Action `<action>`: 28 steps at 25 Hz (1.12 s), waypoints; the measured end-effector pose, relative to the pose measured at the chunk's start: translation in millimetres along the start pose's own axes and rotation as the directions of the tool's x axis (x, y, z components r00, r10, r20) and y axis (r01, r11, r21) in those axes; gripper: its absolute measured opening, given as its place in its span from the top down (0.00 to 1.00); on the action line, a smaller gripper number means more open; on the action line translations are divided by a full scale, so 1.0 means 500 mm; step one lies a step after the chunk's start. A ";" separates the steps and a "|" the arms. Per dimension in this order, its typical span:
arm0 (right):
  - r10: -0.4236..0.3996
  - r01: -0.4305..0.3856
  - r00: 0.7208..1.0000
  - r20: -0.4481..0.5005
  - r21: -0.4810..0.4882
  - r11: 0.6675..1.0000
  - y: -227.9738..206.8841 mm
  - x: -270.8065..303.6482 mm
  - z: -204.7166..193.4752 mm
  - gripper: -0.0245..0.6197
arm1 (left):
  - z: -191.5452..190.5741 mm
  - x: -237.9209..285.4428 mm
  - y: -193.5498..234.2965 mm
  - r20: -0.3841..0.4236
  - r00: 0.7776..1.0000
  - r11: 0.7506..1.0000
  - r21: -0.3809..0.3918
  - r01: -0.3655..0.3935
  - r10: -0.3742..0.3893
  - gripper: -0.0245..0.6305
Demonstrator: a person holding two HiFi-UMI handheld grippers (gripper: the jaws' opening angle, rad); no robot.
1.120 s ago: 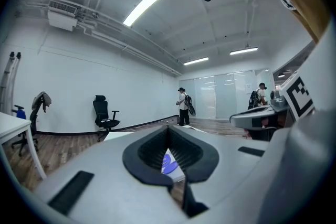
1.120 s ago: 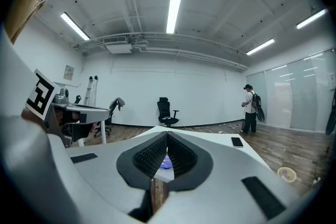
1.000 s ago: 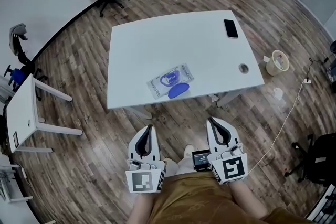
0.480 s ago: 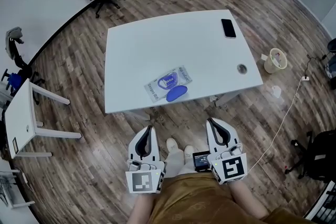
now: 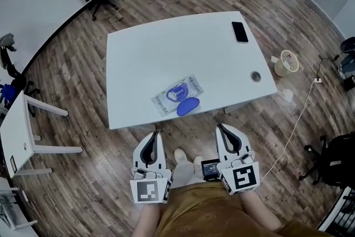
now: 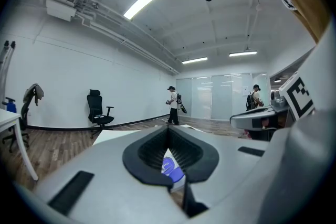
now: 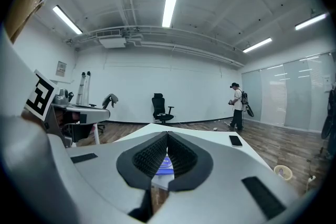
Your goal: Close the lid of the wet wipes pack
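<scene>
The left gripper point(image 5: 153, 134) and right gripper point(image 5: 221, 127) are held short of the tabletop's point(image 5: 166, 53) near edge, each with jaws pressed tip to tip, empty. The wet wipes pack point(image 5: 176, 93) lies near that edge, its blue lid point(image 5: 188, 106) flipped open.

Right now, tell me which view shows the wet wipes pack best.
The head view: the whole wet wipes pack lies on the table, its blue lid flipped open. Each gripper view shows only a sliver of it, framed by its own jaws.
</scene>
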State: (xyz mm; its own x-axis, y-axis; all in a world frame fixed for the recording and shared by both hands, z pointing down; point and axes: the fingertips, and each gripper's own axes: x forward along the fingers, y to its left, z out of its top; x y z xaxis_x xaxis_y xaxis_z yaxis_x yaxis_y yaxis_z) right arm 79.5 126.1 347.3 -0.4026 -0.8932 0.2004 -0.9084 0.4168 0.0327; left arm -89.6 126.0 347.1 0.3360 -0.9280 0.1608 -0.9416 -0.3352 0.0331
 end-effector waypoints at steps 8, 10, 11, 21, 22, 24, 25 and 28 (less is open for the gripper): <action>-0.033 0.033 0.999 -0.001 -0.002 0.999 0.010 0.053 0.009 0.95 | -0.009 0.029 0.051 -0.009 1.000 1.000 -0.006 0.016 -0.016 0.96; -0.045 0.045 0.999 0.005 0.000 0.999 0.013 0.061 0.017 0.95 | -0.014 0.037 0.062 -0.018 1.000 1.000 -0.012 0.019 -0.020 0.96; -0.046 0.046 0.999 0.006 -0.002 0.999 0.014 0.064 0.020 0.95 | -0.015 0.040 0.065 -0.021 1.000 1.000 -0.016 0.021 -0.022 0.96; -0.009 0.008 1.000 0.024 0.043 0.999 -0.036 0.124 0.025 0.95 | -0.024 0.114 0.066 -0.037 0.999 0.999 -0.033 -0.005 0.004 0.96; -0.001 0.001 1.000 0.023 0.035 0.999 -0.043 0.131 0.025 0.95 | -0.026 0.123 0.065 -0.043 0.999 0.999 -0.039 -0.011 0.010 0.96; 0.012 -0.012 1.000 0.017 0.026 1.000 -0.064 0.141 0.024 0.95 | -0.025 0.139 0.056 -0.048 0.999 0.999 -0.049 -0.021 0.019 0.96; 0.016 -0.016 1.000 0.012 0.027 1.000 -0.078 0.147 0.022 0.95 | -0.022 0.149 0.050 -0.048 0.999 0.998 -0.049 -0.025 0.023 0.96; 0.024 -0.024 1.000 0.002 0.031 0.999 -0.115 0.167 0.019 0.95 | -0.015 0.178 0.041 -0.053 0.998 0.998 -0.043 -0.035 0.033 0.96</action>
State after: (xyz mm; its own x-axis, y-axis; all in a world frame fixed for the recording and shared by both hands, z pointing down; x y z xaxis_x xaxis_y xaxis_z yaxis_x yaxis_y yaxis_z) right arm 96.9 25.8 352.7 -0.4248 -0.8831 0.1992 -0.9014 0.4330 -0.0027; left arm -79.1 37.8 369.7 0.3030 -0.9288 0.2135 -0.9530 -0.2949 0.0697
